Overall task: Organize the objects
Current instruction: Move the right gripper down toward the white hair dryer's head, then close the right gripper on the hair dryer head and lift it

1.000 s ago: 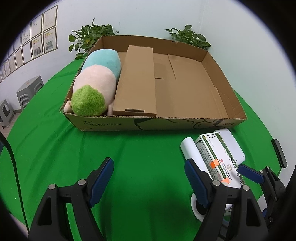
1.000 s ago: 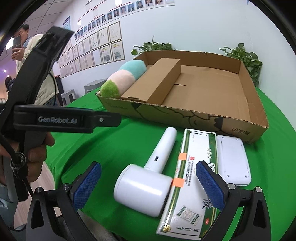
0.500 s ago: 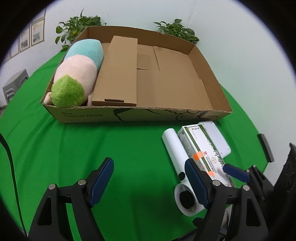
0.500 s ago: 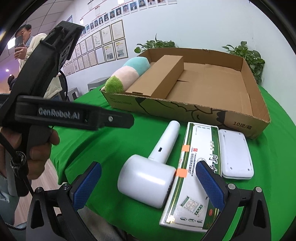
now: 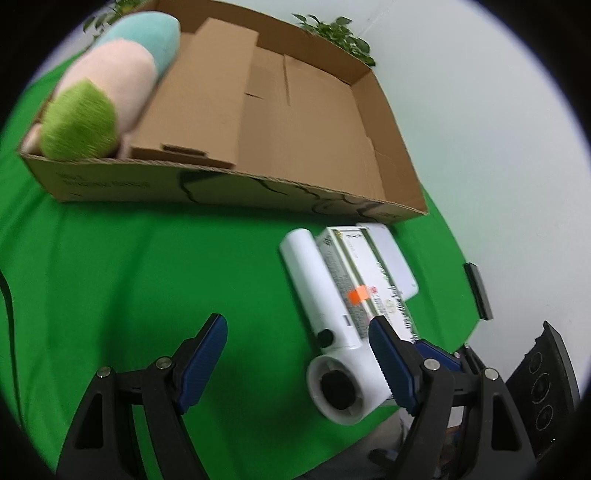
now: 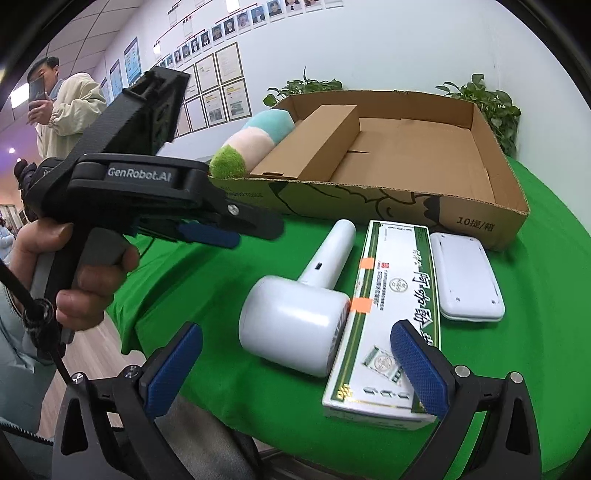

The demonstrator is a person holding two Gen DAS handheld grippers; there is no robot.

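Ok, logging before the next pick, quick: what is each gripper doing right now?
Left gripper: open, holding nothing.
Right gripper: open, holding nothing, above the white device and green-and-white box.

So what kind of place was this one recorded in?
Probably an office or lab set up for recording: framed certificates and portrait photos line the wall, a green cloth covers the table, and potted plants stand behind.
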